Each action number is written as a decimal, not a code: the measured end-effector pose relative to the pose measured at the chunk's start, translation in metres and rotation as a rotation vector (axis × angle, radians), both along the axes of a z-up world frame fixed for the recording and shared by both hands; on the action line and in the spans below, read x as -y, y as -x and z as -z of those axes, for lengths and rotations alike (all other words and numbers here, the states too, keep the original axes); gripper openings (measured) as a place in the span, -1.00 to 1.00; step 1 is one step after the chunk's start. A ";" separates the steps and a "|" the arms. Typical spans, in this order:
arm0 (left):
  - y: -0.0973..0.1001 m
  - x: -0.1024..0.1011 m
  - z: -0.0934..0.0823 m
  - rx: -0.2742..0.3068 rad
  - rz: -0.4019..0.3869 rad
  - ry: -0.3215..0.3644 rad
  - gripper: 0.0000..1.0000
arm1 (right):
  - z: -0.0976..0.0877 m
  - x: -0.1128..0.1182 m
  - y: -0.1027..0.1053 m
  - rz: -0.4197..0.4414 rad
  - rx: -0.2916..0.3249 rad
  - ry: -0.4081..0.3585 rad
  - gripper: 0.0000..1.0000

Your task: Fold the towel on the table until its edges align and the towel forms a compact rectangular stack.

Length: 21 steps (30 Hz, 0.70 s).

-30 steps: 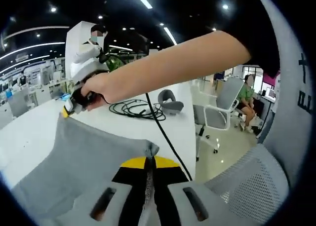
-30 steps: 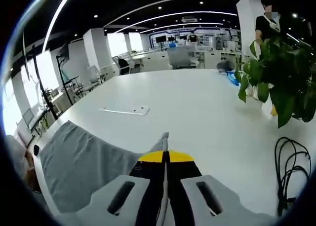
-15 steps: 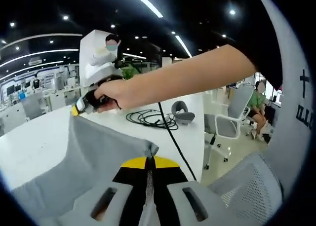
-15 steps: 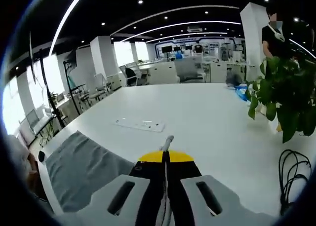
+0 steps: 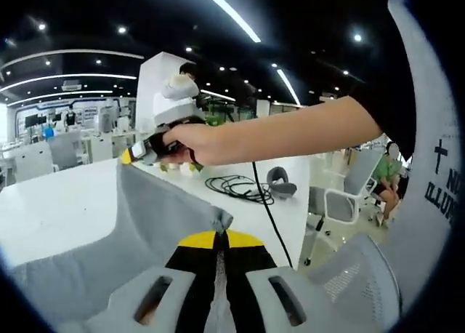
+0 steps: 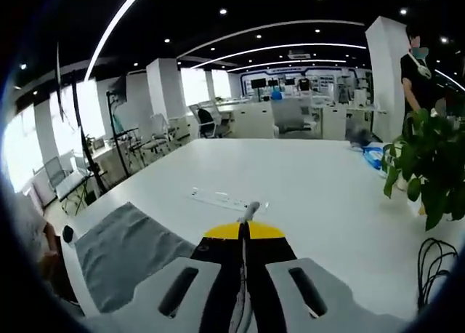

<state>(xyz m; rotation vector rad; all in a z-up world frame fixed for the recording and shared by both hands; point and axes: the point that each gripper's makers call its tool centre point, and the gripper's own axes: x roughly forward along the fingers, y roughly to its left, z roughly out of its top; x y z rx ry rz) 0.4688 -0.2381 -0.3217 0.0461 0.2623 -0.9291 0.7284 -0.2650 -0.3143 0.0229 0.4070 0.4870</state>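
Mid-fold, far from a compact stack: grey towel [image 5: 138,231] lifted off the white table [image 6: 305,180], one corner pinched in the closed left gripper [image 5: 220,227], another in the closed right gripper [image 6: 244,220], carry-over, edge alignment and further folds remaining.

Grey left gripper [image 5: 220,235] with yellow-and-black jaws; person's white shirt [image 5: 429,166] bears dark lettering.

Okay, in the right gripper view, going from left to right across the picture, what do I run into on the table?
Grey towel → right gripper pinching a towel corner → green plant → black cable.
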 end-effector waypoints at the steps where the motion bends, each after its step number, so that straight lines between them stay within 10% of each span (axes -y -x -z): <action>1: 0.000 -0.008 -0.001 -0.002 -0.012 0.005 -0.95 | -0.002 -0.004 0.001 -0.004 0.002 -0.001 -1.00; 21: -0.001 -0.120 -0.037 0.029 -0.191 0.075 -0.95 | -0.046 -0.104 0.003 -0.102 0.056 -0.045 -1.00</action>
